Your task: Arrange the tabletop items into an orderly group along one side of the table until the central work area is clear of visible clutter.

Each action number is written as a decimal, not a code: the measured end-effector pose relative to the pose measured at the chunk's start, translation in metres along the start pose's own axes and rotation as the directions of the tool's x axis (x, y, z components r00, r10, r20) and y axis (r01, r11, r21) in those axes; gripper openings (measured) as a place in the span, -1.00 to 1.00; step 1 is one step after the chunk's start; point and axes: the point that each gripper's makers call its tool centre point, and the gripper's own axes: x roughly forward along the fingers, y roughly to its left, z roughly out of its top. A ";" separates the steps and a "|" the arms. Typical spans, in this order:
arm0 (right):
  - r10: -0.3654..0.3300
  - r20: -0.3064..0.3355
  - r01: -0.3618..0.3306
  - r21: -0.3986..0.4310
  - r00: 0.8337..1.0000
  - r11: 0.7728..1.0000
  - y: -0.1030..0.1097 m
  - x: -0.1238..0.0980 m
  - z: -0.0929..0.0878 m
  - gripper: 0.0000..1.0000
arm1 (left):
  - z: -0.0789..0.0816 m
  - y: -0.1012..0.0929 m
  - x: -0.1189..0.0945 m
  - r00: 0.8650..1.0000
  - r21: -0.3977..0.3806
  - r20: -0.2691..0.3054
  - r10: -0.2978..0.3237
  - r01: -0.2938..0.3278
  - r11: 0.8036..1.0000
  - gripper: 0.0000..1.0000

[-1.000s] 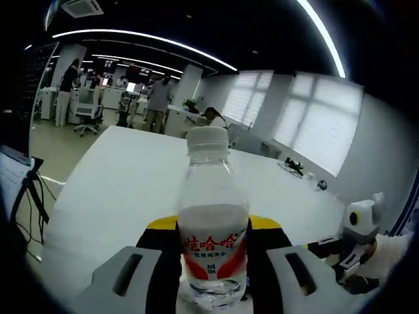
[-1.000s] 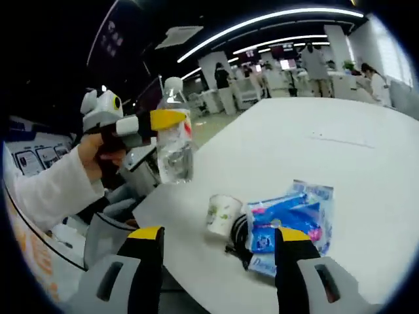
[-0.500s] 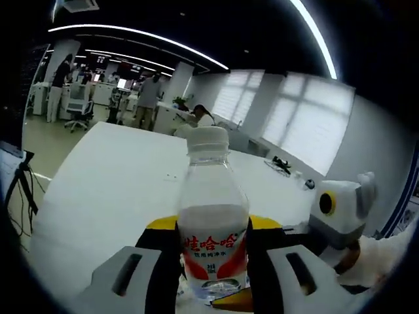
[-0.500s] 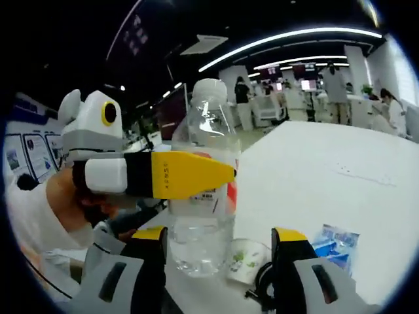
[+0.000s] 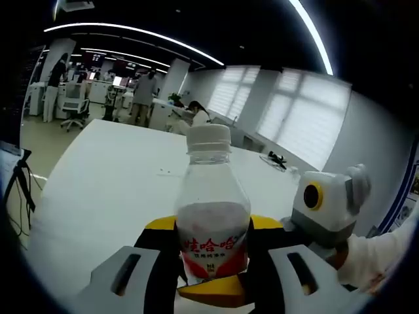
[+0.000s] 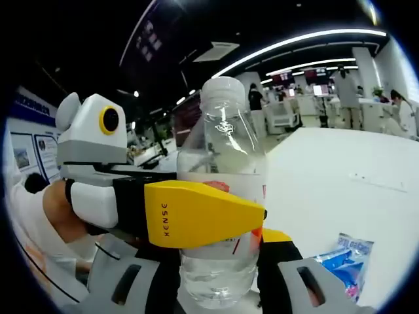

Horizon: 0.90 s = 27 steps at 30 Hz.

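Observation:
A clear water bottle [image 5: 213, 216] with a white cap and a red label stands upright in the air between the yellow-tipped jaws of my left gripper [image 5: 214, 226], which is shut on its label band. My right gripper [image 5: 327, 209] comes in from the right, one yellow jaw tip under the bottle's front. In the right gripper view the bottle [image 6: 222, 190] is very close. The left gripper [image 6: 196, 212] crosses it from the left, held by a hand. My right gripper [image 6: 219, 245] has its jaws pressed against the bottle's lower part.
The white table [image 5: 111, 176] stretches far ahead under the bottle. A blue plastic packet [image 6: 347, 261] lies on the table [image 6: 340, 170] at the lower right. People, desks and chairs stand in the office behind.
My right gripper has moved up to the bottle and its jaws have narrowed around the lower part. The paper cup and cable have dropped out of sight. The left gripper still holds the bottle.

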 end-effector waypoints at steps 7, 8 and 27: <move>-0.012 0.063 0.013 -0.011 0.998 1.000 -0.001 -0.004 0.008 -0.19 | 0.006 -0.002 -0.001 0.999 0.019 -0.022 -0.027 0.027 0.999 -0.18; -0.010 0.067 0.011 -0.012 0.998 1.000 0.001 -0.003 0.008 -0.19 | 0.006 -0.002 -0.002 0.999 0.003 -0.024 -0.033 0.033 0.999 -0.19; -0.008 0.048 0.010 -0.040 0.999 0.999 0.004 -0.006 -0.013 -0.19 | 0.055 0.001 -0.003 0.993 -0.038 0.083 -0.079 0.082 0.996 -0.57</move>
